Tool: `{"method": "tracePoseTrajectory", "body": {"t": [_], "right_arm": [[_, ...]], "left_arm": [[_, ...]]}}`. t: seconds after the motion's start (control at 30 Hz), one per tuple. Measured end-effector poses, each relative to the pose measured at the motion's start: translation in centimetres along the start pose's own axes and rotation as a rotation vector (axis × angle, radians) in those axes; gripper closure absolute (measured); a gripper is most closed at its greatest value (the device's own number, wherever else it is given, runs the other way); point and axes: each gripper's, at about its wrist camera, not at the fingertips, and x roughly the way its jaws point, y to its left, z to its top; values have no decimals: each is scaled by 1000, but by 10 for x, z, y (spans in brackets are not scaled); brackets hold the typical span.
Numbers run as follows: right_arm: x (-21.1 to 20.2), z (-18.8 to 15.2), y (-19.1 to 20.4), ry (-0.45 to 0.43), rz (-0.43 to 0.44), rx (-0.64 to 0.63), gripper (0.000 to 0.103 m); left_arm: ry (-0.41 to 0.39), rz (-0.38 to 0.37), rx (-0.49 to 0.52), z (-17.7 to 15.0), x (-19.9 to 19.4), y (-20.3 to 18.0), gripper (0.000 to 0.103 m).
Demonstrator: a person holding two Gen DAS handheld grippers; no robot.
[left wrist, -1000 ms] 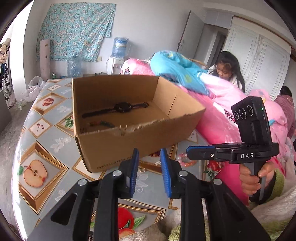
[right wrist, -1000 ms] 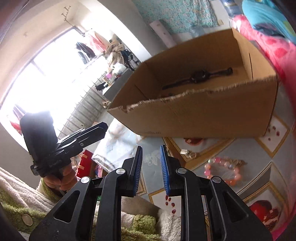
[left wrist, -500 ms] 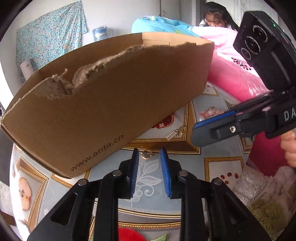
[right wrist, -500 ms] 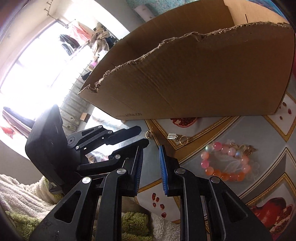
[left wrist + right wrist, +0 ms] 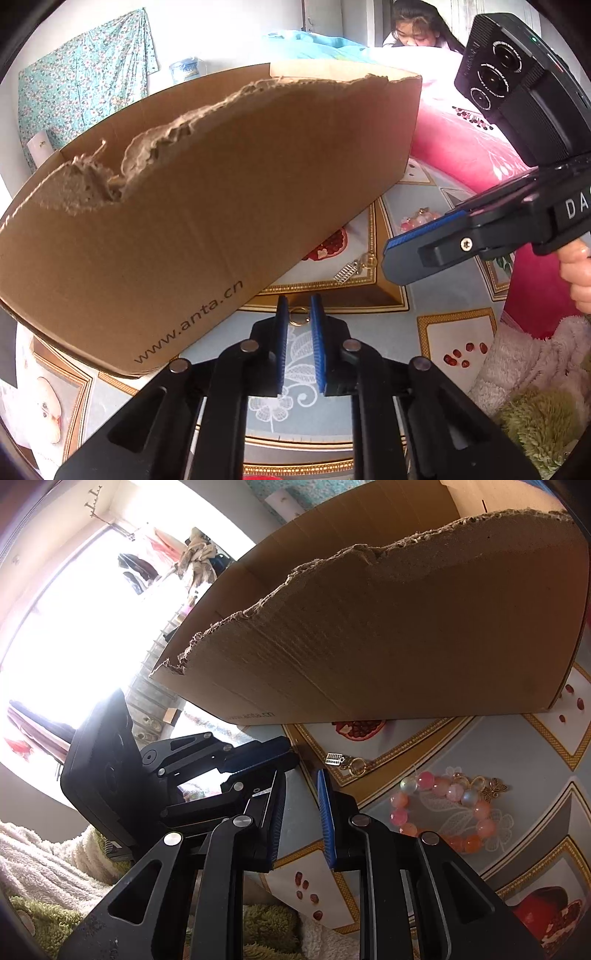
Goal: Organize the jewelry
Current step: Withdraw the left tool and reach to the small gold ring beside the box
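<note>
Left gripper (image 5: pixel 298 308) low at the table (image 5: pixel 424 295), jaws just narrowing around a gold ring (image 5: pixel 298 316) by the box (image 5: pixel 229 192); pad contact unclear. Right gripper (image 5: pixel 301 794) alongside, jaws slightly apart, empty. Bead bracelet (image 5: pixel 447 808) and a clasp (image 5: pixel 345 762) lie on the table.

Black tool (image 5: pixel 298 306) – blue ribbed pads (image 5: pixel 282 343), silver rivets – fluffy sleeve (image 5: pixel 532 362).
</note>
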Motion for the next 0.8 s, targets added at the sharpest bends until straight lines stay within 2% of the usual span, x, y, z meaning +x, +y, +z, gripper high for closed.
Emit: {"method": "tracePoseTrajectory", "body": {"t": [0.27,0.6,0.8], "right_arm": [[-10,-4,-4,-19,-5,7,84],[-22,-14,-4,-27,-60,-33,84],[-11,-14,1,0,-93,-54,82]], "left_arm": [[-1,3,-16,-1,-2,-4,93],[11,31,-113,-14,-16,-6,93],[-2,71,-193,-25,-24,-3,93]]}}
